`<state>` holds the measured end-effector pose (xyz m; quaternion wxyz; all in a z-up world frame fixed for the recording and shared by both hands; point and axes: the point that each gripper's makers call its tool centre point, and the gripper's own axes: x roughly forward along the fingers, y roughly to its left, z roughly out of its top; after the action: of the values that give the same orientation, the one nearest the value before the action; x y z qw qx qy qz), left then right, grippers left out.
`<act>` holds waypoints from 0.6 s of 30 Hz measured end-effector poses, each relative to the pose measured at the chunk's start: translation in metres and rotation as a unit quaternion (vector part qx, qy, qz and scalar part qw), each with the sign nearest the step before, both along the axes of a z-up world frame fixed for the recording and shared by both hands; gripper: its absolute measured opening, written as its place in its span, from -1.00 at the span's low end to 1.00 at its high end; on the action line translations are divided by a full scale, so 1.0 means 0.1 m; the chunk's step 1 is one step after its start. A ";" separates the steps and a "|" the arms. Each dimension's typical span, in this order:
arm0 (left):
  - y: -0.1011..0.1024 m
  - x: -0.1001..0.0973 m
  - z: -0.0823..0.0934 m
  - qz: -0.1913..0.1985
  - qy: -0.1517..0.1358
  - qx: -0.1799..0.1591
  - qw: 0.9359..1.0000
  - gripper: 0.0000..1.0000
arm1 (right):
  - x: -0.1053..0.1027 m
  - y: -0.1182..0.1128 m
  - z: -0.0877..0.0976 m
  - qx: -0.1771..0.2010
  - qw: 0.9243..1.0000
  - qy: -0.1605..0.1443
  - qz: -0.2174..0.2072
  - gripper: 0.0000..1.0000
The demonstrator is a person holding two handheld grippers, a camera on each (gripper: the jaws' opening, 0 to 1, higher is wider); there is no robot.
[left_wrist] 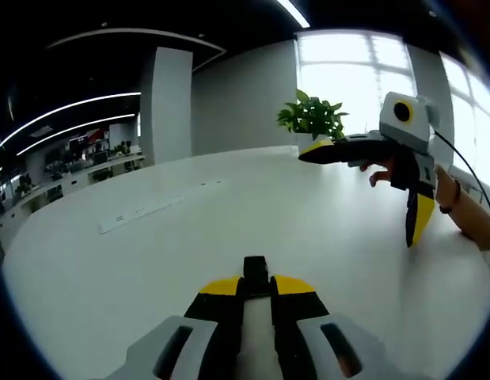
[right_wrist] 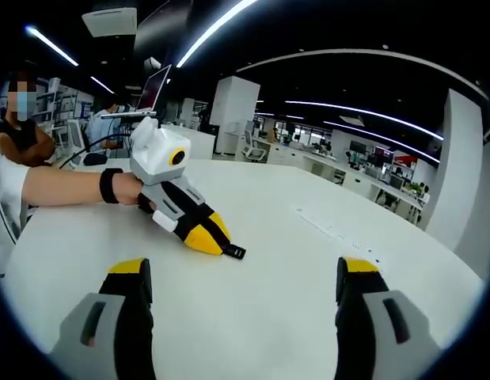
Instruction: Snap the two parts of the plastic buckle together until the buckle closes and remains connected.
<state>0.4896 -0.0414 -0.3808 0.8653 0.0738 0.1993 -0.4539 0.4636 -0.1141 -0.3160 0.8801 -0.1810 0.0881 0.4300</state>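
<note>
A small black buckle part (left_wrist: 255,267) sticks out between the yellow-tipped jaws of my left gripper (left_wrist: 256,288), which is shut on it just above the white table (left_wrist: 229,206). In the right gripper view, that left gripper (right_wrist: 221,242) rests low on the table (right_wrist: 252,309), held by a hand, with the black buckle part (right_wrist: 233,252) at its tip. My right gripper (right_wrist: 243,275) is wide open with nothing between its jaws. From the left gripper view it (left_wrist: 363,190) hangs at the right, jaws spread far apart.
A potted green plant (left_wrist: 312,117) stands at the table's far edge by the window. A long flat cable strip (left_wrist: 161,207) is set into the tabletop (right_wrist: 332,229). A seated person (right_wrist: 19,134) and a raised laptop (right_wrist: 153,87) are at the back left.
</note>
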 end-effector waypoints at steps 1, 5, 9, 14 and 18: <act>0.00 0.00 0.00 0.000 0.000 0.000 1.000 -0.77 | -0.01 0.01 -0.01 -0.001 1.000 0.000 0.000 0.95; 0.00 -0.01 0.00 0.006 -0.008 0.000 1.000 -0.63 | -0.02 0.01 -0.02 -0.002 1.000 0.000 -0.001 0.95; 0.01 0.00 0.03 0.006 -0.012 -0.005 1.000 -0.49 | 0.02 -0.01 -0.01 -0.001 1.000 0.000 -0.002 0.96; 0.05 0.06 0.07 0.018 -0.032 -0.012 0.999 -0.09 | 0.03 -0.02 0.00 -0.002 1.000 0.000 -0.002 0.96; 0.06 0.11 0.11 0.020 -0.031 -0.027 0.999 0.20 | 0.03 -0.01 -0.01 -0.003 1.000 0.000 -0.003 0.96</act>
<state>0.5004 -0.0352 -0.3700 0.8817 0.0602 0.1611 -0.4394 0.4662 -0.1153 -0.3167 0.8806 -0.1836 0.0896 0.4275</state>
